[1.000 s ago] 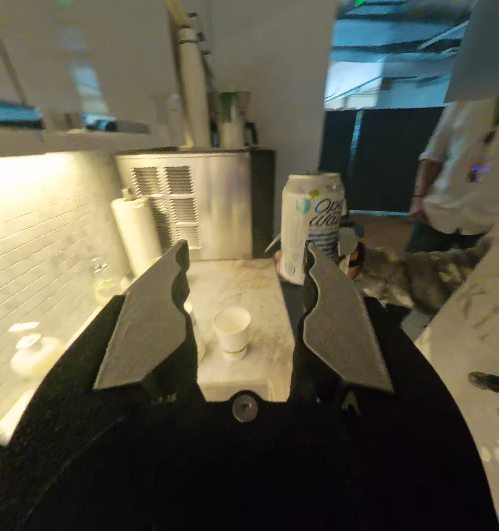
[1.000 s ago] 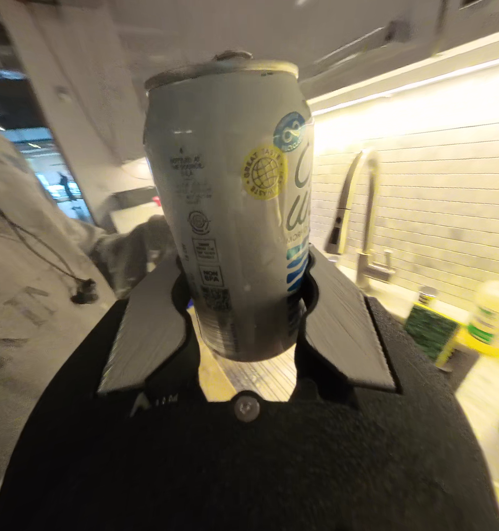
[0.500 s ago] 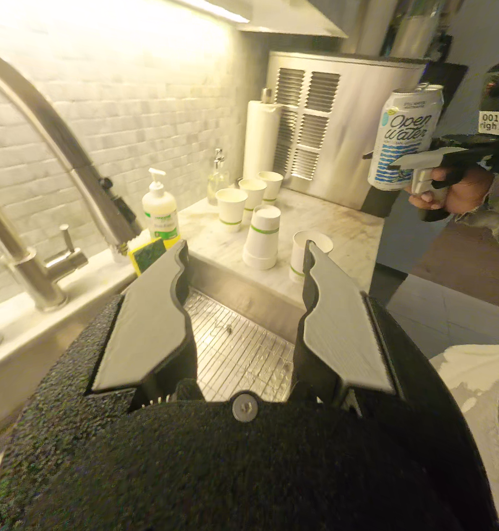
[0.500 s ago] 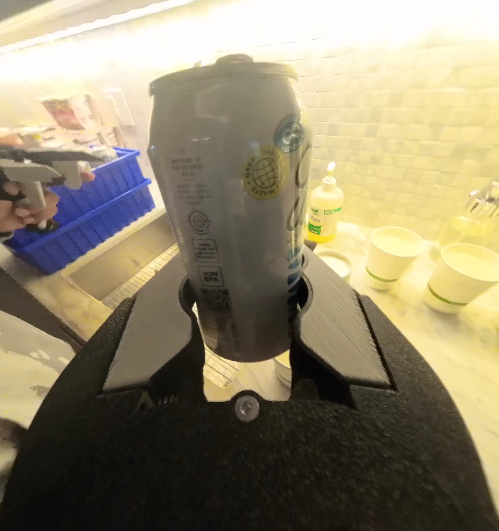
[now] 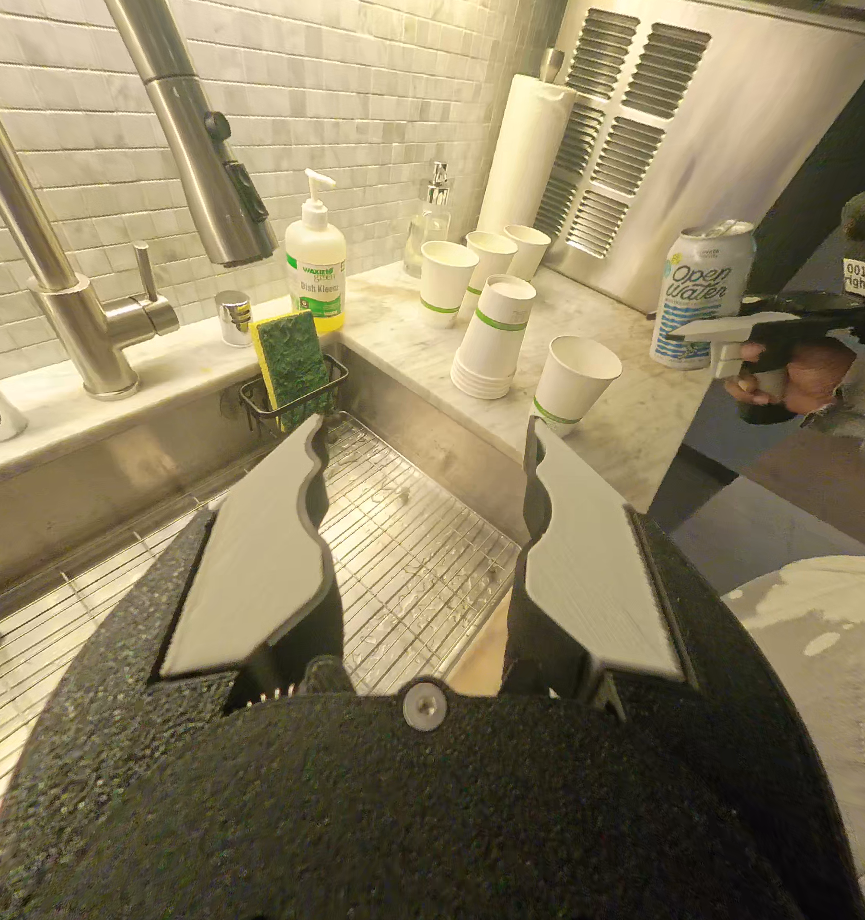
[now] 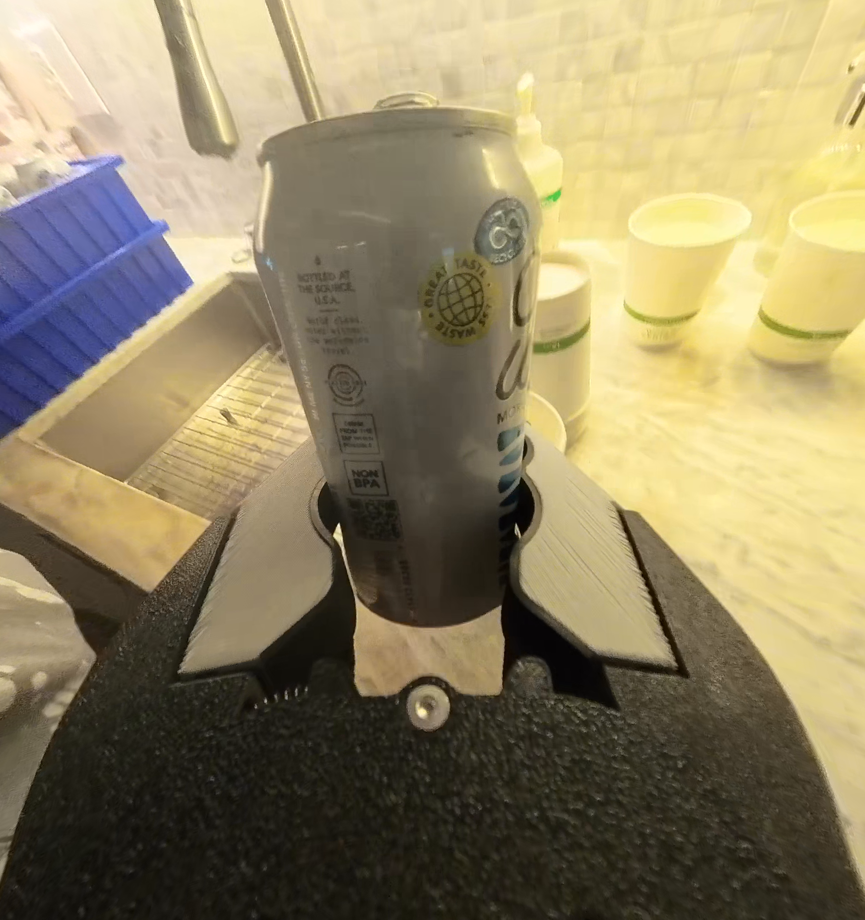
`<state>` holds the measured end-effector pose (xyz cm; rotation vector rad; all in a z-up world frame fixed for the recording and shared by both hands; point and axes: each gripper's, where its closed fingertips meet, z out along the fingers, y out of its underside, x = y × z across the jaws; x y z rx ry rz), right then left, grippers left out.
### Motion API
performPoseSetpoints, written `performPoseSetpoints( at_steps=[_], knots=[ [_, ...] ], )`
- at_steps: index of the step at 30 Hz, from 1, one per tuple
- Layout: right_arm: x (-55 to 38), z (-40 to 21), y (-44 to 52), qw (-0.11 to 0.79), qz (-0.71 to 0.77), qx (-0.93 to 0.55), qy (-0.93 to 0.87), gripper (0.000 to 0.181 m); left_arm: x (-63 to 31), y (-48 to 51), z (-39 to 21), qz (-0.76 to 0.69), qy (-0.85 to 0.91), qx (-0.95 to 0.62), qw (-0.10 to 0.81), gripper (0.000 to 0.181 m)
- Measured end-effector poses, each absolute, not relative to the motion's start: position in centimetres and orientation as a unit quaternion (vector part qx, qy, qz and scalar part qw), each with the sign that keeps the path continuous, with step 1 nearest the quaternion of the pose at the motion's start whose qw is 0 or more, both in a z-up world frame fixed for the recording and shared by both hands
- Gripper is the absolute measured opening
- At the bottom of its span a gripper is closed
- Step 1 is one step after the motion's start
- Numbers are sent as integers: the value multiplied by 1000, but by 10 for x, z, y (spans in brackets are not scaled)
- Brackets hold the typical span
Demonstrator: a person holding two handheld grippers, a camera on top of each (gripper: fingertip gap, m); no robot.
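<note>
My right gripper [image 6: 423, 450] is shut on a white and blue drink can [image 6: 395, 318] and holds it upright above the front edge of the marble counter [image 6: 719, 473]. The same can [image 5: 701, 293] and right gripper [image 5: 679, 334] show at the right of the left wrist view, held in the air beside the counter. My left gripper [image 5: 423, 423] is open and empty, hovering over the steel sink [image 5: 420, 547] with its wire rack. The nearest thing to it is a single paper cup [image 5: 577, 381] on the counter edge.
Several white paper cups [image 5: 490, 338] with green bands stand on the counter [image 5: 594, 308]. A soap bottle [image 5: 316, 264], a sponge in a caddy [image 5: 291, 368], a tall faucet [image 5: 96, 279] and a paper towel roll [image 5: 525, 159] line the back. A blue crate [image 6: 62, 303] sits left of the sink.
Both grippers swung from the room toward the sink. The left one now hangs steadier over the rack. The right one carried the can in closer above the counter's front edge.
</note>
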<state>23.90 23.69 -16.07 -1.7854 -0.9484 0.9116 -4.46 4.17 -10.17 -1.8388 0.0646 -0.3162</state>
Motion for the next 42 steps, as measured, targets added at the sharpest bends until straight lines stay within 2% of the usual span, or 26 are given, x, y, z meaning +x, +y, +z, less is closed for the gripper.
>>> performPoseSetpoints(
  at_steps=[6,16,29,42],
  knots=[
    [251,-199,237,403,327,-755,-400,65,-49,38,-106,-112,22,-797,593,79],
    [267,-226,242,336,257,-781,-459,65,-55,28,-114,-101,9,-802,588,79],
    [282,-240,248,283,205,-789,-506,68,-59,18,-122,-98,-6,-804,586,79],
    [293,-242,251,252,170,-788,-535,64,-61,13,-132,-93,-8,-810,580,79]
  ],
)
